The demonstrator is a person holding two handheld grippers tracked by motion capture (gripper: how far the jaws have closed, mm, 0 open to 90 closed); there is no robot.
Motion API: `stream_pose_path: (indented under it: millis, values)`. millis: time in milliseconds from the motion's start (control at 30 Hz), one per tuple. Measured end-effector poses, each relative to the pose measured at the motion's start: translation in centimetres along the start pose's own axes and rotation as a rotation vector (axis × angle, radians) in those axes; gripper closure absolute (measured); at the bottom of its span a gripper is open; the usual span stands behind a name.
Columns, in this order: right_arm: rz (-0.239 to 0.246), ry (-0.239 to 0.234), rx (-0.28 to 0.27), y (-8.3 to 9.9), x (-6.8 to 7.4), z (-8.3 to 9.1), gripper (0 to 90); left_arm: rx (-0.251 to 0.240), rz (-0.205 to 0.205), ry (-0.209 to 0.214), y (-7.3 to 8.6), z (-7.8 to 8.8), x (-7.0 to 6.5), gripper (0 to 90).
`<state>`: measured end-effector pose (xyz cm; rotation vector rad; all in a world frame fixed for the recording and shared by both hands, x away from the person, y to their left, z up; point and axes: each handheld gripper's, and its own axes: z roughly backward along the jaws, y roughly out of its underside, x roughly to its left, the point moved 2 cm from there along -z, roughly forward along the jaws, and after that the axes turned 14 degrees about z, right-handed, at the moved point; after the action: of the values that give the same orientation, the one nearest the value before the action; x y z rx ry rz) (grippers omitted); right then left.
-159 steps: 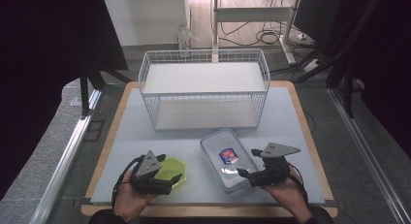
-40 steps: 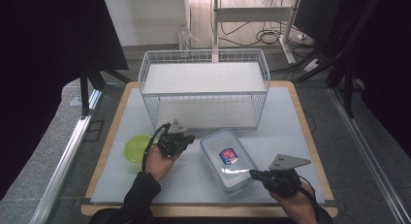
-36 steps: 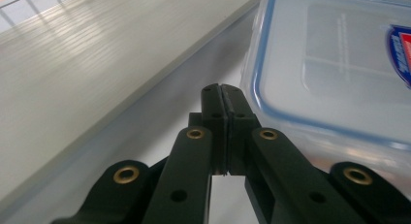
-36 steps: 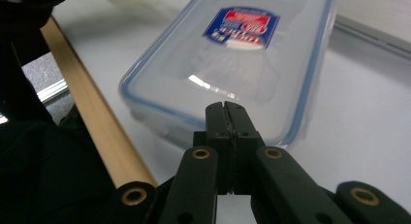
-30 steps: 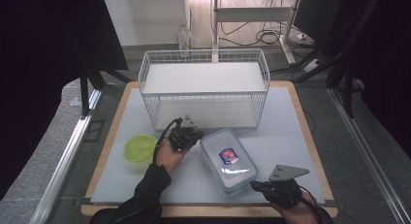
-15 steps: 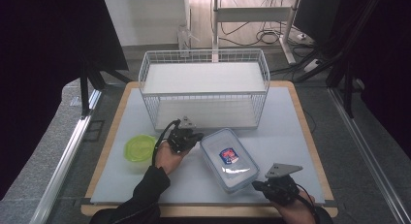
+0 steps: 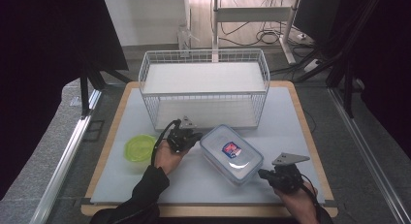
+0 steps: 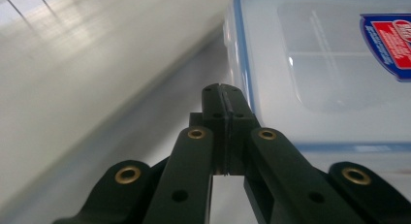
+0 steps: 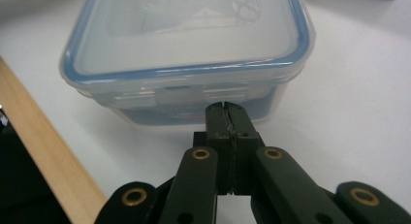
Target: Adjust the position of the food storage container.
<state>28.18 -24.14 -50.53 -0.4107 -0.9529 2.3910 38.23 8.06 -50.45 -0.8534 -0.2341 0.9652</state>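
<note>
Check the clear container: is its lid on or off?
On. The lid sits flat on the clear container, blue seal seated all around.

**Colours on the table**

The clear container (image 7: 231, 154) has a blue-rimmed lid with a red-and-blue label. The bowl (image 7: 139, 148) is yellow-green. The wire basket (image 7: 203, 93) is white. The mat (image 7: 291, 122) is pale grey-white, edged in light wood. Both grippers (image 7: 194, 136) (image 7: 264, 174) are black with brass-coloured rivets.

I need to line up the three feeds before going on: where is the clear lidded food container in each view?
High view: the container sits at centre, between both grippers.
Left gripper view: it is at upper right, beside the shut jaws.
Right gripper view: it spans the top, just beyond the shut jaws.
Shared landmark: its blue lid seal.
</note>
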Motion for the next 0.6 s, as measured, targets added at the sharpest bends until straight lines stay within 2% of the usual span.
stream_pose_path:
  millis: [100,133,200,267,300,333,433,467,567,600]
  values:
    - [0.016,0.023,0.008,-0.4,-0.2,-0.4,90.0,0.003,-0.004,-0.014,-0.5,-0.5,-0.1,89.9]
    - [0.015,0.032,0.007,-0.5,-0.7,-0.6,90.0,0.006,-0.018,-0.032,-0.5,-0.4,-0.2,90.0]
    - [0.01,0.038,0.009,-0.5,-0.8,-0.6,90.0,0.005,-0.015,-0.033,-0.5,-0.3,-0.2,90.0]
    - [0.009,0.062,0.018,-0.8,-1.6,-0.9,90.0,0.01,-0.008,-0.039,-0.2,0.1,-0.2,90.0]
    - [0.009,0.062,0.018,-0.8,-1.6,-0.9,90.0,0.01,-0.008,-0.039,-0.2,0.1,-0.2,90.0]
    - [0.011,0.069,0.021,-1.0,-2.1,-1.2,90.0,0.006,0.015,-0.036,0.1,0.2,-0.2,90.0]
    - [0.008,0.082,0.025,-1.2,-2.6,-1.5,90.0,0.005,0.026,-0.032,0.4,0.4,-0.2,90.0]
    - [0.001,0.088,0.018,-1.3,-3.2,-1.8,90.0,0.002,0.043,-0.03,0.7,0.6,-0.2,90.0]
    - [-0.01,0.09,0.013,-1.5,-4.1,-2.2,90.0,0.005,0.054,-0.023,1.0,0.8,-0.2,90.0]
    - [-0.014,0.093,0.013,-1.6,-4.5,-2.4,90.0,0.01,0.059,-0.003,1.2,1.0,0.0,90.0]
